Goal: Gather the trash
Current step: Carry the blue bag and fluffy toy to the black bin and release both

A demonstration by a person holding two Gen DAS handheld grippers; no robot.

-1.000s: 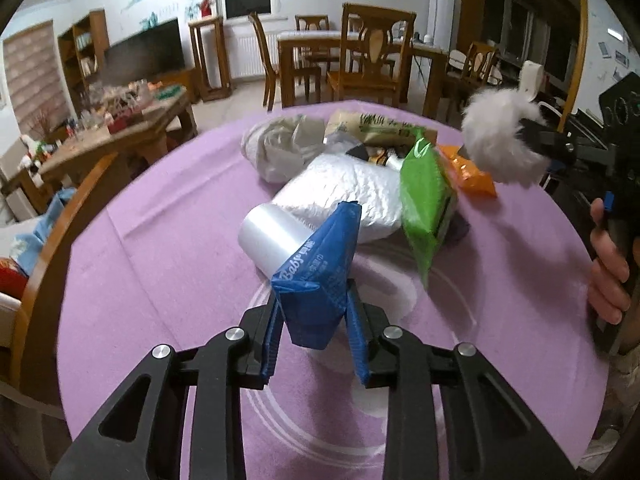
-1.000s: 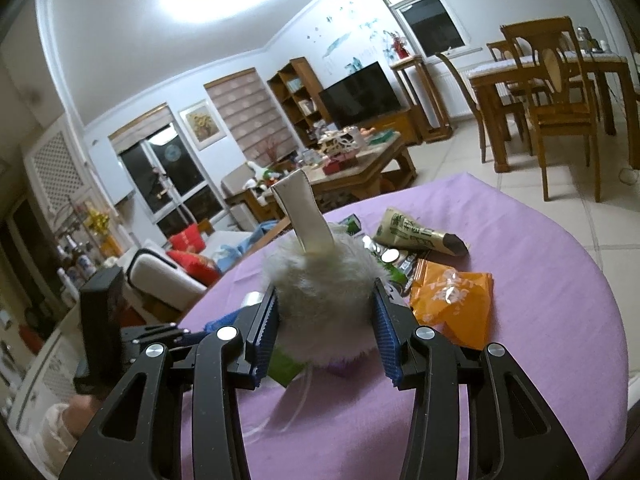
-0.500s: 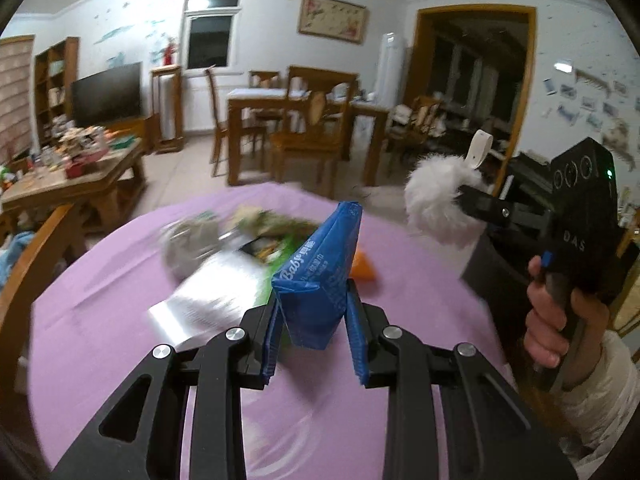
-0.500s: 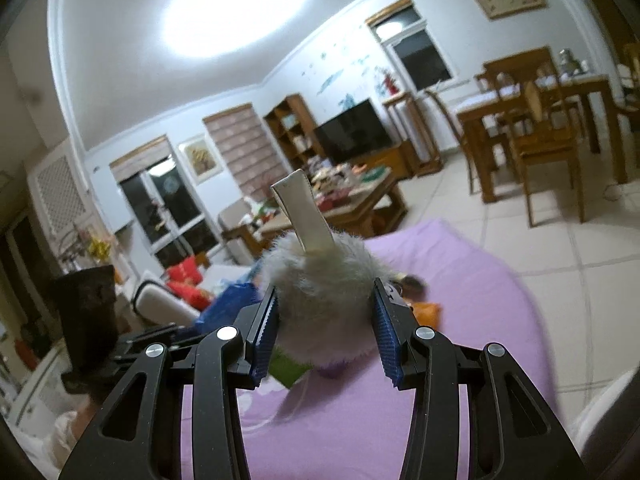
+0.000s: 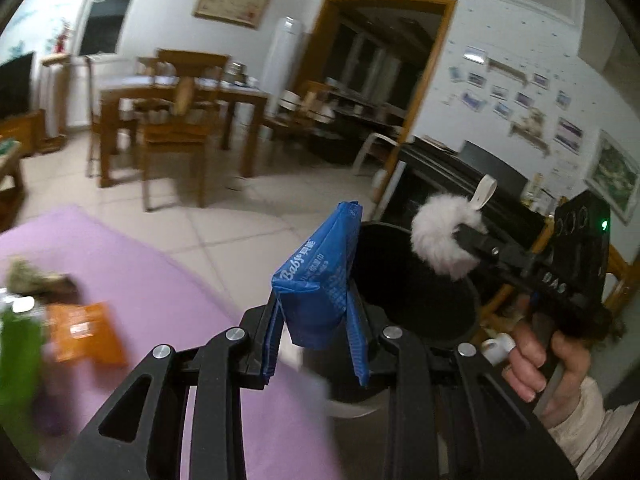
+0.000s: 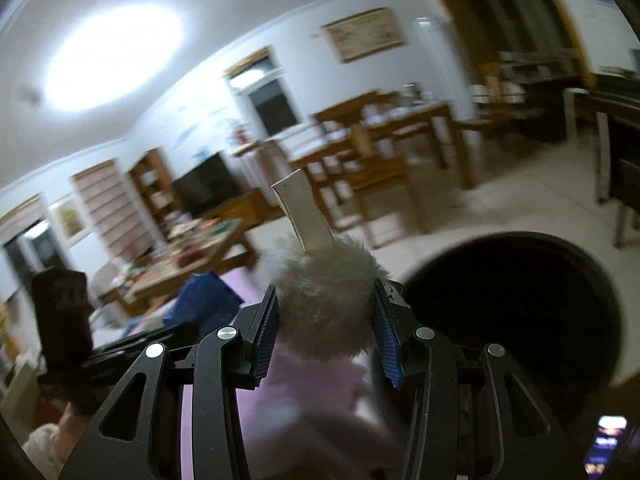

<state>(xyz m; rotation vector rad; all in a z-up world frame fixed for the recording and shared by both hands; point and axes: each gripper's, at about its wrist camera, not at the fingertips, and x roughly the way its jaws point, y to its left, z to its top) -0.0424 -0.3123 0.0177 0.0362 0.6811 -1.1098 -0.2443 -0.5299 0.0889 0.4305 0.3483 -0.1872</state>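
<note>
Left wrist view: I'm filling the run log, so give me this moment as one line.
left gripper: shut on blue packet | right gripper: shut on fluffy ball | both near black bin

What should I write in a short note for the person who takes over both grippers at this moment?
Left gripper: shut on the blue packet, held near the rim of the black bin beside the table.
Right gripper: shut on the white fluffy ball; the left view shows it over the bin's opening.
Done: both items are lifted off the purple table and brought to the bin.
Left: release both into the bin. Then fetch what remains on the table: the orange wrapper, the green packet and other blurred pieces behind them.
</note>
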